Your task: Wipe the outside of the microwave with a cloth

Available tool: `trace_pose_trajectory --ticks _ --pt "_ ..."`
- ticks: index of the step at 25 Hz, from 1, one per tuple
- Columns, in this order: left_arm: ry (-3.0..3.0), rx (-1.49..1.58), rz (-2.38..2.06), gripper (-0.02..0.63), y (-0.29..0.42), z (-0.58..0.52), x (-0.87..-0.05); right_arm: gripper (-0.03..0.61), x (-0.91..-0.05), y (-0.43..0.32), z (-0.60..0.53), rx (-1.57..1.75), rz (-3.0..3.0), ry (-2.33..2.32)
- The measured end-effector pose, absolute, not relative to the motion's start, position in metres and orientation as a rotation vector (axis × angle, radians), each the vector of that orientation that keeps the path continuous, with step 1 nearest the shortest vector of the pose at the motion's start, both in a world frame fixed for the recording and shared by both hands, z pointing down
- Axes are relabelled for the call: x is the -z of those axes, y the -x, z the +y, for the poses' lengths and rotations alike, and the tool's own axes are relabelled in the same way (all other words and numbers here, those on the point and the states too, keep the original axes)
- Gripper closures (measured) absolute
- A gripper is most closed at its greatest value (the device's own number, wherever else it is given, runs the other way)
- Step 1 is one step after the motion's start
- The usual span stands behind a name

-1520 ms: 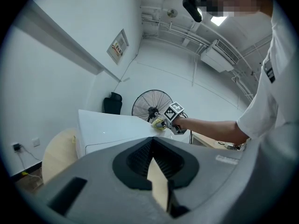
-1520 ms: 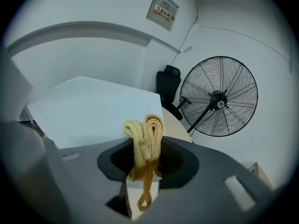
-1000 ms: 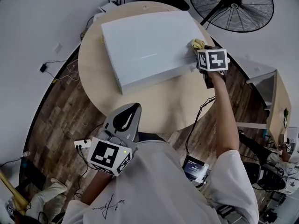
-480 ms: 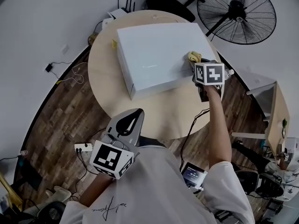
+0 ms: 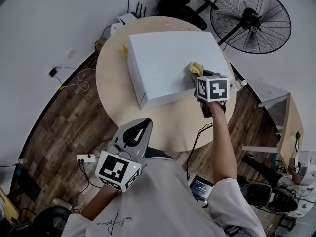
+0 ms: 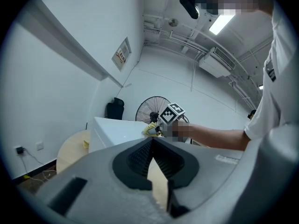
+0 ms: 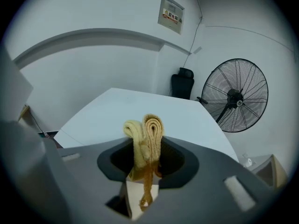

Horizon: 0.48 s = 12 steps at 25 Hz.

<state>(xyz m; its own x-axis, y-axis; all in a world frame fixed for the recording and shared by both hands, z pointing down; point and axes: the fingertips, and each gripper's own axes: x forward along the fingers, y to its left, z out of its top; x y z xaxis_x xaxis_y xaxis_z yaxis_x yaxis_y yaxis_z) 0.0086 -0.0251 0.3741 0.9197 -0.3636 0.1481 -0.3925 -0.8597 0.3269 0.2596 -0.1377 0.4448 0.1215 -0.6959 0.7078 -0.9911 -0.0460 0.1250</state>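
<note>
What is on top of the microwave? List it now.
Only a yellow cloth, clamped in the right gripper, at the microwave top's right-hand edge. The rest of the top shows bare white. The patch under cloth and gripper is covered.

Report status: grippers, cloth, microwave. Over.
Right gripper shut on folded yellow cloth, on top of white boxy microwave. Left gripper shut, empty, held back. Nothing in the way.
</note>
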Motion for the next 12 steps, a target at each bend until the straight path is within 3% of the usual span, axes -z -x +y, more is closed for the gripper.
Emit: trace_pose_trajectory --ticks 12 --pt "-2.722 -0.106 -0.565 0.624 0.005 -0.017 -0.379 0.446 -0.446 -0.197 -0.14 -0.614 -1.73 -1.703"
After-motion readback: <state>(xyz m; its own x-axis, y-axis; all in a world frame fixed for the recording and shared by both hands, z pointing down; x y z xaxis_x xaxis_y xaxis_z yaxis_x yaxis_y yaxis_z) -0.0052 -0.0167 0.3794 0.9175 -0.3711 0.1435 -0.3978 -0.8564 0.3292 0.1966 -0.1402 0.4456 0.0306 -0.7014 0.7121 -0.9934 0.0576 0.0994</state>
